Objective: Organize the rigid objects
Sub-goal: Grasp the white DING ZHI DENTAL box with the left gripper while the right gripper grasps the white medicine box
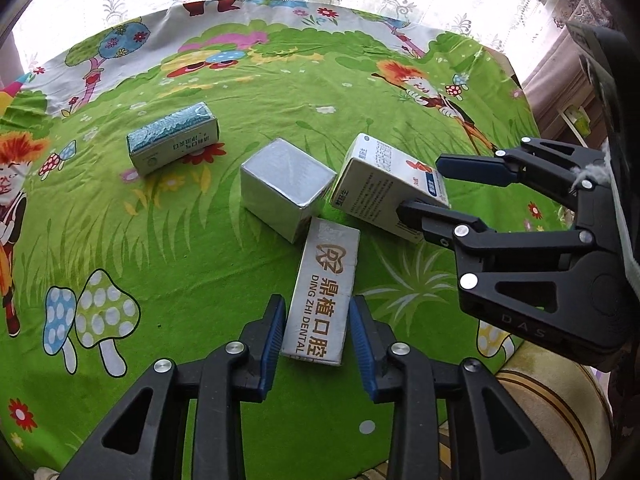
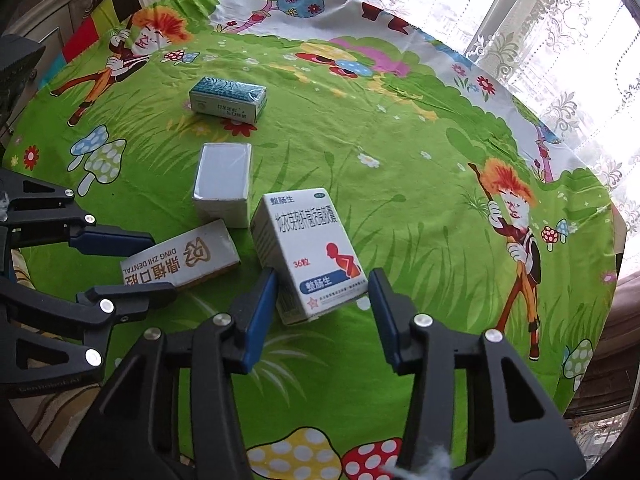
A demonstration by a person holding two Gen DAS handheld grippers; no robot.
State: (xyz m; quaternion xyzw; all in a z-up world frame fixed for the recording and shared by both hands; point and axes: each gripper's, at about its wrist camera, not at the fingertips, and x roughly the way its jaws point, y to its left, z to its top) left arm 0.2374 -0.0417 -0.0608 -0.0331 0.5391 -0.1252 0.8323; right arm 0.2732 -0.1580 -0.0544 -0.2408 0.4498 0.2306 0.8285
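Judging by its thin cardboard, the medicine box [image 2: 308, 256] just beside the silver box [image 2: 224, 184] looks light, stiff and crushable, best pinched across its long sides, where the right gripper [image 2: 320, 316] fingers straddle it, contact unclear.

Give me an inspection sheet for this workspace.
Surface: round table under green cartoon-print cloth.
Job's things: grey dental box lying flat; plain silver box; white medicine box with red figure tilted; teal-topped box apart.
Clutter: nothing seen.
Grippers: left tool straddles dental box, pads not touching; right tool straddles medicine box, left pad touching, right clear.
Cables: nothing seen.
Surroundings: lace curtains, bright window.
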